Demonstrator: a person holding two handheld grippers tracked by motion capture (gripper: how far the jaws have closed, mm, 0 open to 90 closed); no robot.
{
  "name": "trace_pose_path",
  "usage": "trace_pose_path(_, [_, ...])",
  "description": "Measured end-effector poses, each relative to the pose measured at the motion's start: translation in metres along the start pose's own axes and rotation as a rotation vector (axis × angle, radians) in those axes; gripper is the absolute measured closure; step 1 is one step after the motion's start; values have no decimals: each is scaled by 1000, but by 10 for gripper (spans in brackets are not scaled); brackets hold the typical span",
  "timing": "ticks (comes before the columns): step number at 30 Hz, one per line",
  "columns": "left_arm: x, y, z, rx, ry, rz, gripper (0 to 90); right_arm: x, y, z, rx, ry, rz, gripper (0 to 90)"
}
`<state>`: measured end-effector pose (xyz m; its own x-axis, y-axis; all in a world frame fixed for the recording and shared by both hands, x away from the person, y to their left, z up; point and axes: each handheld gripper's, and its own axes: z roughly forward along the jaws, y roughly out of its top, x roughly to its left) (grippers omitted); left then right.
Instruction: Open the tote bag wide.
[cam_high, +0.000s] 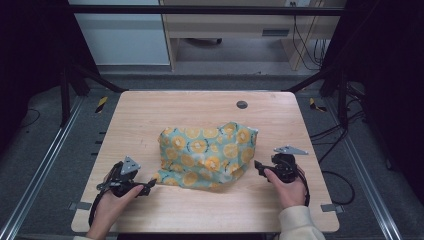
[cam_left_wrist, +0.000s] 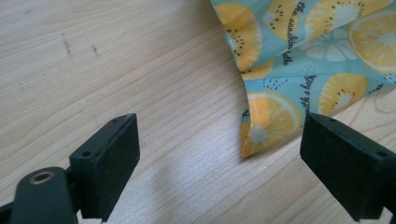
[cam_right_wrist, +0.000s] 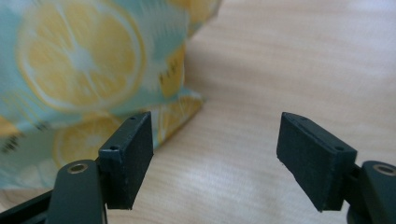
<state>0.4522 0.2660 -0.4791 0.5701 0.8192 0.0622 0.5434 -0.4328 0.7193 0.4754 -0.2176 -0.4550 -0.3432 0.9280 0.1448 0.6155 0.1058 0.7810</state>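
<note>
We have a crumpled cloth (cam_high: 207, 155), turquoise with orange and lemon slices printed on it, lying near the middle of the desk (cam_high: 150, 107), a little toward its near edge, bunched and partly doubled over itself. Our left gripper (cam_high: 151, 184) sits low over the wood by the near left part of the desk, jaws pointed at the cloth's near left corner; in the left gripper view that corner (cam_left_wrist: 261, 135) lies between the two black jaws, nearer the right one, and the jaws stand wide with nothing pinched. Our right gripper (cam_high: 258, 165) waits just beside the cloth's right side, toward the near right part of the desk; in the right gripper view its jaws are also apart and empty, with a folded edge of cloth (cam_right_wrist: 180, 112) just beyond its left jaw and bare wood between the jaws. We judge this to be the approach before a grasp, most likely to spread or fold the cloth. Next, we would ease the left gripper forward so the corner sits squarely between the pads, then close; the right one needs to shift toward the cloth, since its edge lies off to one side of the gap. Pinching one layer only will matter, because the fabric is doubled there.
</note>
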Motion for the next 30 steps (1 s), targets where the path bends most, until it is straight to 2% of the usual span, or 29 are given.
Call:
trace_pose_path(2, [1,0,0,0,3,-5,119,4,13,-9,-29,10,-25,297])
trace_pose_path(7, [0,0,0,-1,4,-3,119,17,52,-23,-56,27,-98,291])
trace_pose_path(12, [1,0,0,-2,5,-7,119,34,94,-26,-42,59,-156,278])
trace_pose_path(16, [2,0,-1,-2,6,-10,119,44,120,-17,15,98,-168,266])
trace_pose_path(18, [2,0,-1,-2,6,-10,119,47,126,-15,26,93,-182,270])
trace_pose_path(19, [2,0,-1,-1,5,-9,119,51,136,-8,50,82,-205,272])
trace_pose_path(21, [2,1,-1,2,4,-4,119,54,144,-1,70,83,-210,296])
trace_pose_path(23, [1,1,-1,1,5,-3,119,55,148,4,82,82,-212,301])
trace_pose_path(27, [1,0,0,4,2,-1,119,61,155,26,159,87,-217,339])
trace_pose_path(29, [1,1,0,6,2,0,119,61,155,30,177,87,-221,344])
trace_pose_path(30, [1,1,0,6,2,0,119,64,155,37,208,83,-227,381])
